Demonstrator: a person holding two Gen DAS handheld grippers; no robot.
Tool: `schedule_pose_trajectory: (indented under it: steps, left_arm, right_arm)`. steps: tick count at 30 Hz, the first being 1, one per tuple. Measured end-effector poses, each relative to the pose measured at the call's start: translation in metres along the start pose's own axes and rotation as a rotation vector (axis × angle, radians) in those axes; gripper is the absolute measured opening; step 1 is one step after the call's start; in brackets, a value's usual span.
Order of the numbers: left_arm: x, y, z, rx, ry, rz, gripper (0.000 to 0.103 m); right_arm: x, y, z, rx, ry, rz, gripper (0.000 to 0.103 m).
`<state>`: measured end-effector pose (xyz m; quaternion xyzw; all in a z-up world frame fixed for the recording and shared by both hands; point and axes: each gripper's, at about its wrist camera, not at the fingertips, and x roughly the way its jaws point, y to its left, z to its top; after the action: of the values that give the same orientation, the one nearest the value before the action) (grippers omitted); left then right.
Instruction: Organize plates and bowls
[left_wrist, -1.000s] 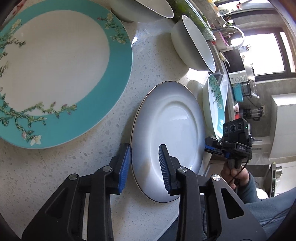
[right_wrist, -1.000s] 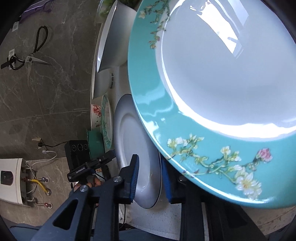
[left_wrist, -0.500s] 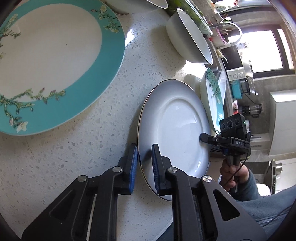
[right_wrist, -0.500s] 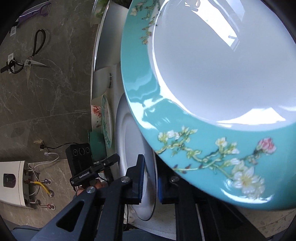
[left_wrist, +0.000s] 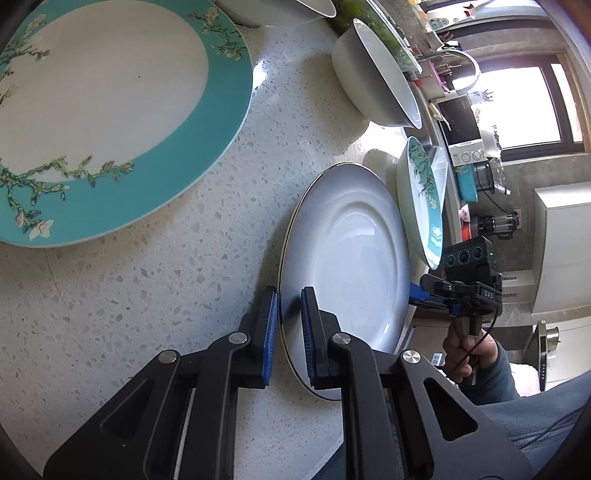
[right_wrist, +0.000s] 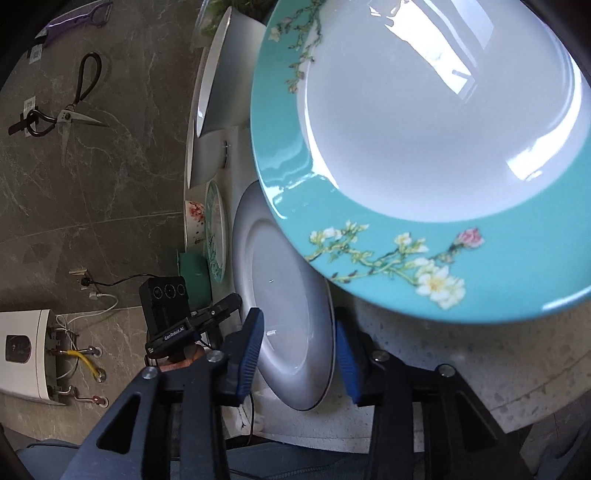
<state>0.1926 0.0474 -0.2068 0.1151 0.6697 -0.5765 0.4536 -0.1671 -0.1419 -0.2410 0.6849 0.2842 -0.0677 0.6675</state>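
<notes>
A white plate (left_wrist: 351, 258) with a thin dark rim lies on the speckled counter (left_wrist: 129, 314). My left gripper (left_wrist: 289, 299) is shut on its near rim, one pad above and one below. In the right wrist view the same white plate (right_wrist: 288, 288) sits between the blue pads (right_wrist: 251, 350) of my right gripper (right_wrist: 297, 325), whose jaws are opening and stand clear of it. The right gripper (left_wrist: 424, 291) also shows at the plate's far edge, held by a hand. A small teal floral plate (left_wrist: 424, 206) lies beside the white one. A large teal floral plate (left_wrist: 110, 110) is further left.
A white bowl (left_wrist: 376, 74) stands behind the plates, another bowl (left_wrist: 295, 7) at the top edge. Beyond are a faucet (left_wrist: 461, 62) and a microwave (left_wrist: 461, 122). Scissors (right_wrist: 74, 110) hang on the dark wall. A small green bowl (right_wrist: 192, 273) and a floral dish (right_wrist: 194, 218) sit nearby.
My left gripper closed onto the white plate's rim and stayed shut. My right gripper closed at the plate's other edge, then opened wide around it.
</notes>
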Motion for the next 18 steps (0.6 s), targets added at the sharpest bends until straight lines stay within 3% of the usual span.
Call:
schedule_pose_trajectory:
  steps: [3, 6, 18]
  left_arm:
    - [0.002, -0.002, 0.000, 0.009, 0.005, 0.005, 0.012]
    - [0.003, -0.005, 0.000, 0.018, 0.010, 0.014, 0.012]
    - [0.008, -0.033, -0.005, 0.139, 0.027, 0.147, 0.013]
  right_arm:
    - [0.002, 0.013, 0.000, -0.072, -0.006, -0.078, 0.039]
    - [0.002, 0.008, 0.002, -0.054, -0.020, -0.125, 0.013]
    - [0.011, 0.017, 0.004, -0.141, -0.014, -0.220, 0.014]
